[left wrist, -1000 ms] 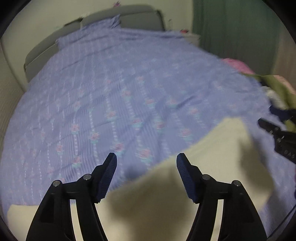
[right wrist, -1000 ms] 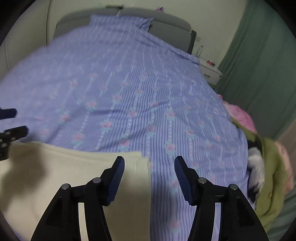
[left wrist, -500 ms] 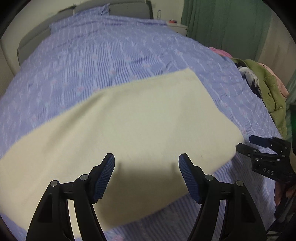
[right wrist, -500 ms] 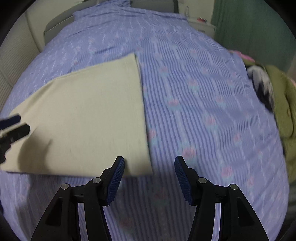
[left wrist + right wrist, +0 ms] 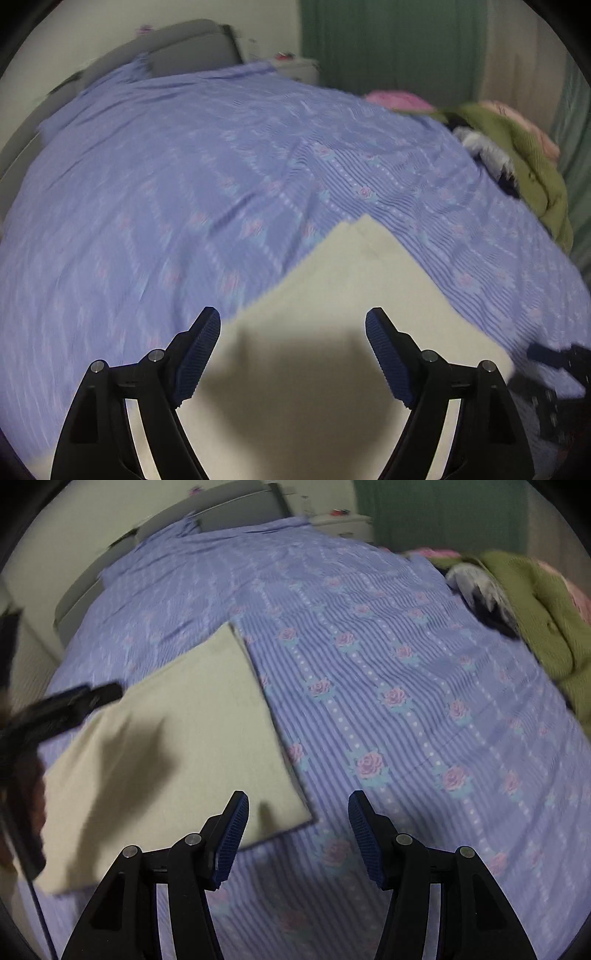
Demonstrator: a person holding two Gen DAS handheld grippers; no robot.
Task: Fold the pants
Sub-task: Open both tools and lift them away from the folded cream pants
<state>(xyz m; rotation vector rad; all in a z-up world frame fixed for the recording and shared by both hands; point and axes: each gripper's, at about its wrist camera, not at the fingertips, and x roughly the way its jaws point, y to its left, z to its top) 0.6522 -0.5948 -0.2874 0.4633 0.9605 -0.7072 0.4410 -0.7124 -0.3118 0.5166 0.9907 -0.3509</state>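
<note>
Cream pants point(image 5: 343, 302) point(image 5: 184, 723) lie flat as a folded rectangle on the purple flowered bedspread point(image 5: 184, 184) point(image 5: 388, 686). My left gripper point(image 5: 293, 325) hovers over the cloth, its jaws opening, with nothing pinched between the pads. My right gripper point(image 5: 298, 808) stands open above the pants' near right corner, its left pad over the cream cloth and its right pad over the bedspread. The left gripper's dark, blurred fingers point(image 5: 74, 701) show at the left edge of the right wrist view. Part of the right gripper point(image 5: 554, 358) shows at the right edge of the left wrist view.
A heap of clothes, olive green point(image 5: 535, 605), pink point(image 5: 399, 99) and grey-white point(image 5: 476, 587), lies along the bed's right side. A grey headboard point(image 5: 192, 48) and a white nightstand point(image 5: 343, 520) stand at the far end, beside a green curtain point(image 5: 388, 48).
My left gripper has swung across the pants and its jaws have widened. The right gripper came down over the near right corner of the pants, then stayed still.
</note>
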